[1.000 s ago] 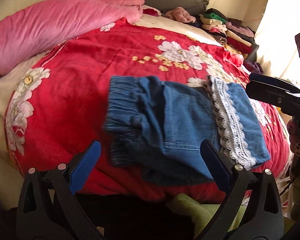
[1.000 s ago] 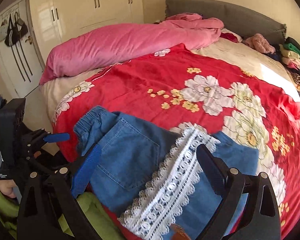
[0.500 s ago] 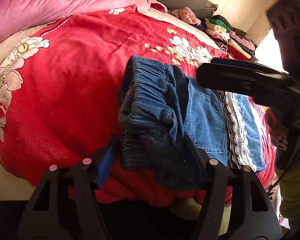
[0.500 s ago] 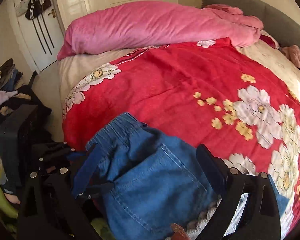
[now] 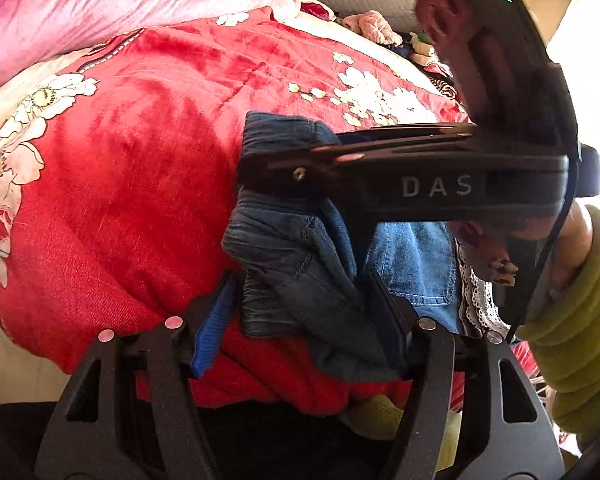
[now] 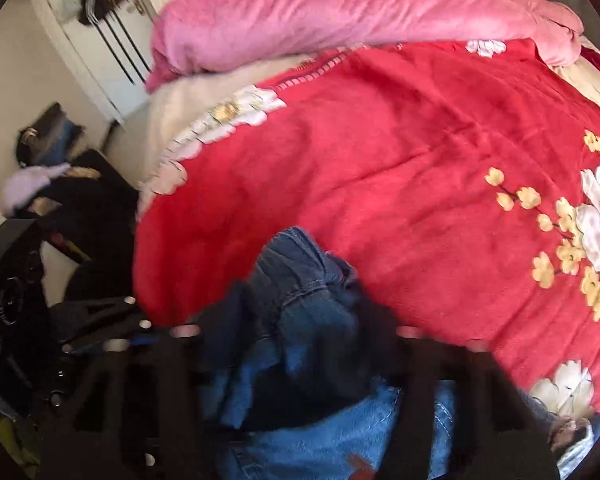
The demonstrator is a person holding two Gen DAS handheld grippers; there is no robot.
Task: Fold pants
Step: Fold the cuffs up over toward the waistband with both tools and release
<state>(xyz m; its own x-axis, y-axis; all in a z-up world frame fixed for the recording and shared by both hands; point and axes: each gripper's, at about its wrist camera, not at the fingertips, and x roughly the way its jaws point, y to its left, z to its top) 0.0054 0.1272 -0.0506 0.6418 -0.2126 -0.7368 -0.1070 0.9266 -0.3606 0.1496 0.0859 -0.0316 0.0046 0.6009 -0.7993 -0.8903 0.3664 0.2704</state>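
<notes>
Left wrist view: left gripper [image 5: 300, 312] jaws clamped denim pants [image 5: 296, 264] waistband on red blanket [image 5: 140, 184]; right gripper [image 6: 296, 344] jaws just closing, denim between, blurred.

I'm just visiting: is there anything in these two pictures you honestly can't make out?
- Right wrist view: the right tool is motion-smeared; its jaws have just been closing with the pants between them, but whether they pinch is unclear.
- Left wrist view: that tool's body hides the pants' middle.
- Left wrist view: the lace trim runs behind a green sleeve.
- Right wrist view: hanging things on the door are too small and blurred.
</notes>
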